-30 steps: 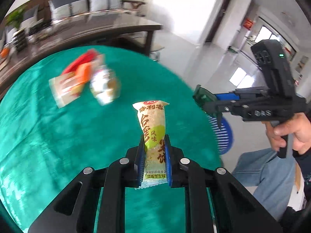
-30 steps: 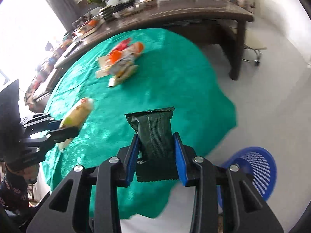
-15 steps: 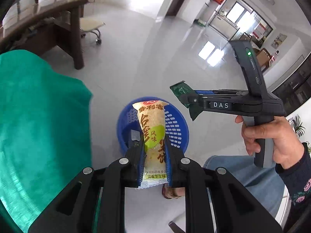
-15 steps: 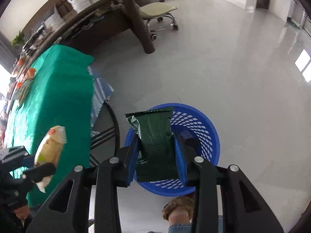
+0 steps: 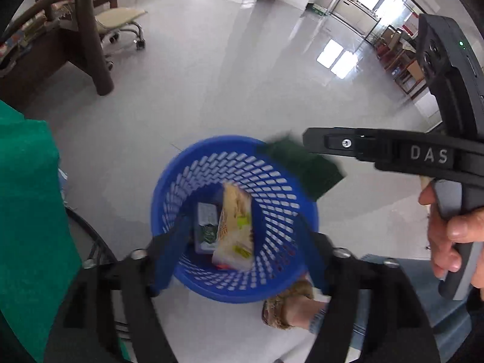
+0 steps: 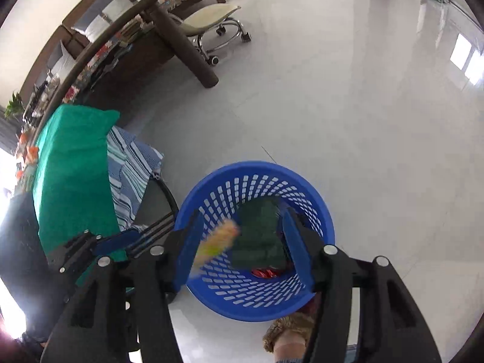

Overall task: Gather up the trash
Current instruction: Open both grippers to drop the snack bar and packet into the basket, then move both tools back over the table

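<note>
Dropping trash into the blue basket (image 5: 233,157), both the left gripper (image 5: 239,251) and right gripper (image 6: 242,242) are opening, the yellow wrapper (image 5: 234,227) and green wrapper (image 6: 260,233) falling free; next, probably returning to the table (image 6: 72,163).

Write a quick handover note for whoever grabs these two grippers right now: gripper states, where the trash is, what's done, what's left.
Left hand-held gripper: jaws opening, nothing gripped; its yellow snack packet is dropping into the blue basket.
Right hand-held gripper: jaws opening, dark green wrapper loose between them, over the basket.
Done: both pieces released above the basket, which already holds other trash.
Left: more wrappers remain on the green tablecloth; go back for them.
</note>
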Demonstrator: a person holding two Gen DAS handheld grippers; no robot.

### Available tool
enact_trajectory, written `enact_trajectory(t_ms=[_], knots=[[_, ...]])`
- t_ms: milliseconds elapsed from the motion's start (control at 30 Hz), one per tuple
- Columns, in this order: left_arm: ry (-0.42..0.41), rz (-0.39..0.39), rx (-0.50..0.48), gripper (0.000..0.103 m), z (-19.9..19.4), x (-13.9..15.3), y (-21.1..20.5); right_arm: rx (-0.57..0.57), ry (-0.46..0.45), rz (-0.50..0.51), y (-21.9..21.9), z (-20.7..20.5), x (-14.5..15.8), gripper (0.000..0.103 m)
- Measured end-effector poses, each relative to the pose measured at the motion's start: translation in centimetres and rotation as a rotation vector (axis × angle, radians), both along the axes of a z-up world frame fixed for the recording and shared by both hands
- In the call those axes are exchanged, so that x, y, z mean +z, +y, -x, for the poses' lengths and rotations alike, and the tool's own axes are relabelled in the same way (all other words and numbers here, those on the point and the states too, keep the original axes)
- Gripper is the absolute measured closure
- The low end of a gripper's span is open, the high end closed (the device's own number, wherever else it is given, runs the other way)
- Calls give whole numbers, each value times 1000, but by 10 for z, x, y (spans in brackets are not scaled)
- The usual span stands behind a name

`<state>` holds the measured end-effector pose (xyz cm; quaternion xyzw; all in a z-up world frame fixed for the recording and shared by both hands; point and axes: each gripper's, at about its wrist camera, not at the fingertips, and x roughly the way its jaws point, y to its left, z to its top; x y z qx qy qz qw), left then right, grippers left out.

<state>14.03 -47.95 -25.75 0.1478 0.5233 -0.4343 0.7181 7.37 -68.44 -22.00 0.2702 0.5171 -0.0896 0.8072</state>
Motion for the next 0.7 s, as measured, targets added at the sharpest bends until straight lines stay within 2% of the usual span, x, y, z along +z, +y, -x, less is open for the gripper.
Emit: enact_trajectory(t_ms=[67,167,233,300,400,533,633,700], knots=[[-39,8,7,16,0,11,9,-14,-33,16,-2,4,10,37],[-117,38,32,14,4,39,29,-39,-82,42,1,10,26,31],[-171,66,51,11,12,59,45,-50,-104,59,5,13,33,20],[-242,87,82,8,22,79,66,-57,-109,106,16,13,39,13],[-301,115,122,7,39,102,102,-21,-102,201,40,5,45,12],[-309,120,174,7,47,117,162,76,-152,345,88,-2,58,12],[-357,79,232,5,43,126,214,140,-204,437,129,-4,69,12],[-390,31,292,5,37,129,253,178,-244,432,163,-7,75,12]])
